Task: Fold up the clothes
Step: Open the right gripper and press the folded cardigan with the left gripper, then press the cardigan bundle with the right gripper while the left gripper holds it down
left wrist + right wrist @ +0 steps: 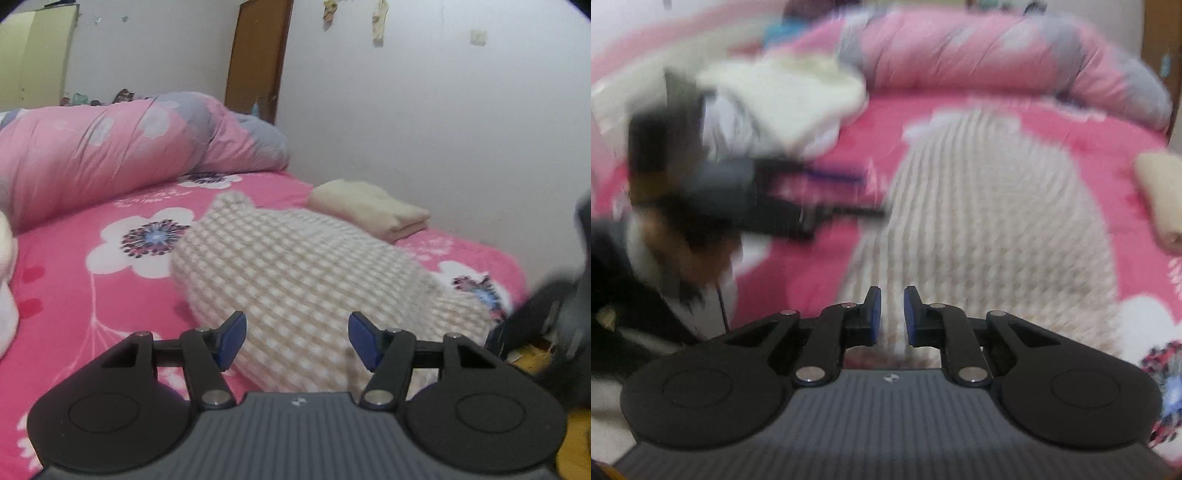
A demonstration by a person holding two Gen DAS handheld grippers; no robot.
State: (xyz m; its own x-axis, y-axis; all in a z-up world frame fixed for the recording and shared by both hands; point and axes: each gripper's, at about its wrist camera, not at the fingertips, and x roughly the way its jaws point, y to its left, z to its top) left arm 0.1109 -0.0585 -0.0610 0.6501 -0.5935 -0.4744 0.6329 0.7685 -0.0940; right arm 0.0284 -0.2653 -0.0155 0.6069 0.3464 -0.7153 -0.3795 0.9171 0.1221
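A beige checkered garment (303, 266) lies bunched on the pink floral bedsheet (66, 314). My left gripper (297, 338) hovers over its near edge, open, with nothing pressed between the blue pads. In the right wrist view the same garment (990, 206) runs down into the narrow slit between the pads of my right gripper (892, 314), which is shut on its near edge. The left gripper (871, 194) shows there as a dark blur at the left, held by a person's hand (687, 243). The right gripper (498, 334) is a blur at the garment's right corner.
A folded cream cloth (369, 212) lies by the wall (443, 129) beyond the garment. A rolled pink and grey quilt (110, 147) fills the far side of the bed. A pile of white clothes (783, 99) sits at the left. A brown door (258, 55) stands behind.
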